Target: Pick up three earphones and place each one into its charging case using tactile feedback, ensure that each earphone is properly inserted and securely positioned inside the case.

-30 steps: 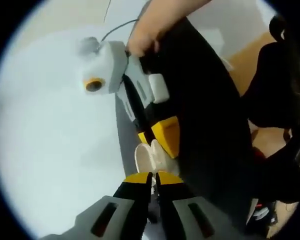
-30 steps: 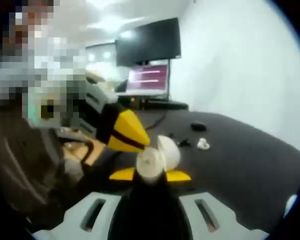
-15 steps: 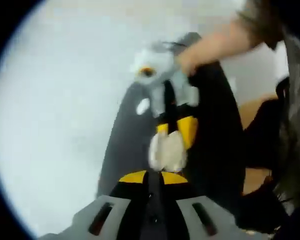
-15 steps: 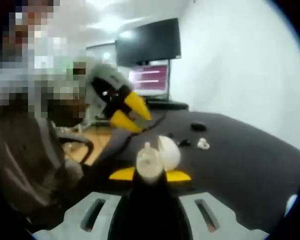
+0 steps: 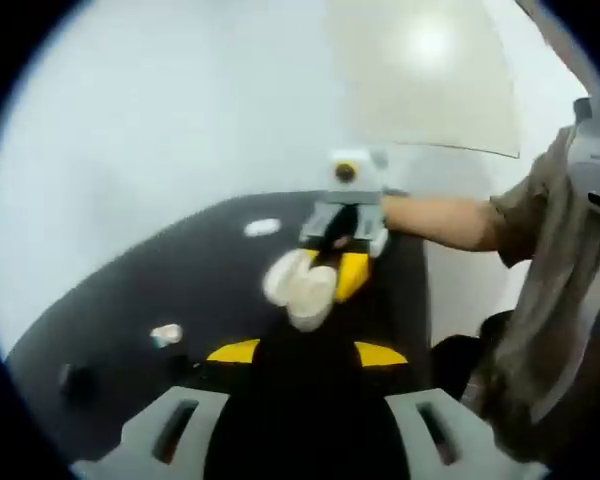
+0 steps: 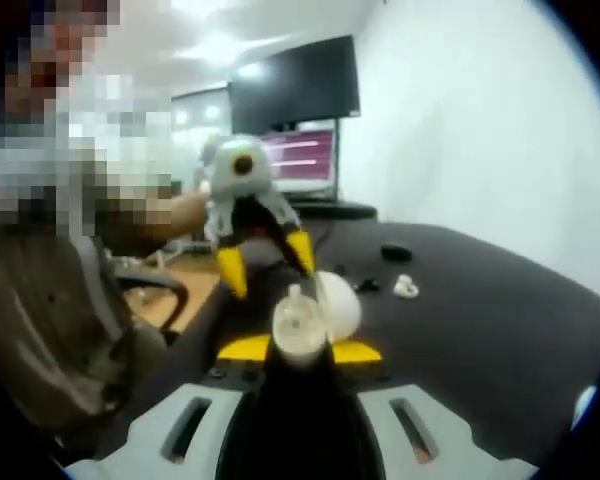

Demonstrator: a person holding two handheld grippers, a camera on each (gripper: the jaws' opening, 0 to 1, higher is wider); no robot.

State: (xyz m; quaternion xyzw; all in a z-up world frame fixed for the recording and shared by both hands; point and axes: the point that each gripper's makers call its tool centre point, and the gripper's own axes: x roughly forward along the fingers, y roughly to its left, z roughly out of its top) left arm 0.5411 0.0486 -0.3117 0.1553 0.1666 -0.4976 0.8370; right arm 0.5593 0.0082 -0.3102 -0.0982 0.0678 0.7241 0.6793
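The right gripper (image 6: 298, 350) is pinching the open charging case (image 6: 315, 312); the left gripper (image 6: 265, 265) is hovering spread. Light, slippery plastic — I'd be gripping its base.

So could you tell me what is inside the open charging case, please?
An earphone sits in the open case, its stem poking up, held by the right gripper. How deeply it is seated is hidden by the case.
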